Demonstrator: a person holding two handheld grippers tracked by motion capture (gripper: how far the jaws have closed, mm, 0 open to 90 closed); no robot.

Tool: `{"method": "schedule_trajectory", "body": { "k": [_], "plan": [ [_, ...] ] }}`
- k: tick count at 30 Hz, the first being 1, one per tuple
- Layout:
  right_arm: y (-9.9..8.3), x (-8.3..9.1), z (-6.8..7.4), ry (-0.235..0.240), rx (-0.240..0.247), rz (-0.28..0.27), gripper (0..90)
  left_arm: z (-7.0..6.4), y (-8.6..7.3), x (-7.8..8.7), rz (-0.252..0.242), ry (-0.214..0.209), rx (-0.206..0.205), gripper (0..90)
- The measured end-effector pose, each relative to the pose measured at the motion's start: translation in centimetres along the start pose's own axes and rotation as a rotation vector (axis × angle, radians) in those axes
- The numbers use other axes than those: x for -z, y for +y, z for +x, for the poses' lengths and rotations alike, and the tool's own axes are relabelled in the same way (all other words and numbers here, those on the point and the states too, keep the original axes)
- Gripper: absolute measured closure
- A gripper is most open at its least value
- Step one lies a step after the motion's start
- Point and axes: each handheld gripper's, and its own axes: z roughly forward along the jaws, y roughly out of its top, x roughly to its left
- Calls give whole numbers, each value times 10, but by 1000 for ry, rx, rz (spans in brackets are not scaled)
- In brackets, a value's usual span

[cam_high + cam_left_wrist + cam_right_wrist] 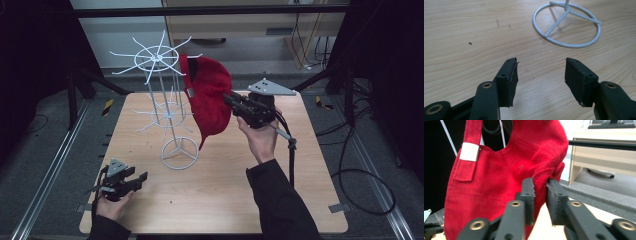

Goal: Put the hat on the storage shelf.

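A red cap (210, 97) hangs in the air beside the top wheel of a white wire rack (165, 100). My right gripper (231, 98) is shut on a fold of the cap's cloth. Seen from the right gripper view, the cap (499, 182) shows its back opening and a strap with a silver buckle (469, 151), and the right gripper (540, 183) pinches bunched fabric. My left gripper (141, 178) rests low at the table's near left, open, with nothing between its jaws. In its own view the left gripper (540, 71) faces the rack's round base (567, 25).
The rack stands on a light wooden table (215, 185) and has two tiers of spoke arms, an upper one (156, 57) and a lower one (167, 114). A dark floor with cables (360, 175) lies to the right. A desk (604, 147) stands beyond the table.
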Motion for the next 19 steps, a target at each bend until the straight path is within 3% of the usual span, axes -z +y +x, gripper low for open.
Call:
{"method": "schedule_trajectory", "body": {
  "k": [5, 11, 15, 19],
  "plan": [
    [-12, 18, -4, -10, 2, -38, 659, 0, 0, 0, 2, -1, -1, 434],
    [-39, 45, -11, -57, 14, -75, 473, 0, -1, -1, -2, -1, -1, 422],
    [-68, 56, -21, -80, 5, -52, 340, 0, -2, -1, -1, 3, -4, 413],
    [-111, 63, -33, -106, -18, 18, 225, 0, -2, -2, -5, 2, -6, 388]
  ]
}}
